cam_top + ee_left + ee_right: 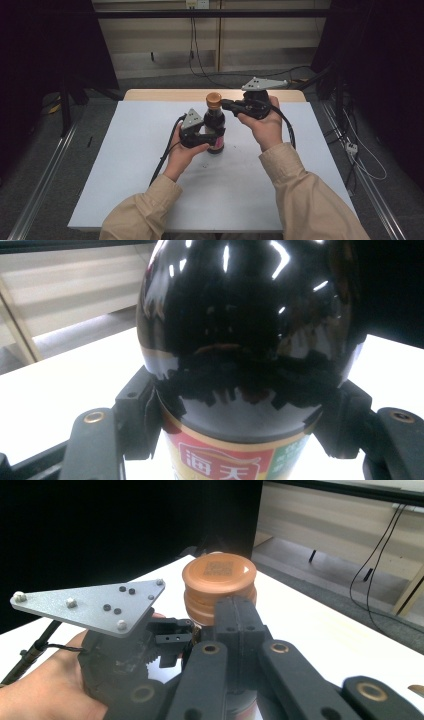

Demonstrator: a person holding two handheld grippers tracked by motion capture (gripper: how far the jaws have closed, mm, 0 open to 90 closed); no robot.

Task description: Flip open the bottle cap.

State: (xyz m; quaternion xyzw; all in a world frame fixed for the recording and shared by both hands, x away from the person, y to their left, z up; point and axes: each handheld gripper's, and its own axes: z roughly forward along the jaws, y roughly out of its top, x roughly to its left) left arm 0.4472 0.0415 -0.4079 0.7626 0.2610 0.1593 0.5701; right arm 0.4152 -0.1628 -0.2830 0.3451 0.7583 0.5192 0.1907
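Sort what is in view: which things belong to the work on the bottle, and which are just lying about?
In use:
- dark sauce bottle, clamped around its body by the left gripper
- its brown cap, with the right gripper shut beside it

Lying about:
- cables on the floor behind the table

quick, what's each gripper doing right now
Left gripper: shut on the dark bottle, clamping its body.
Right gripper: jaws shut together, tips against the bottle's brown cap.
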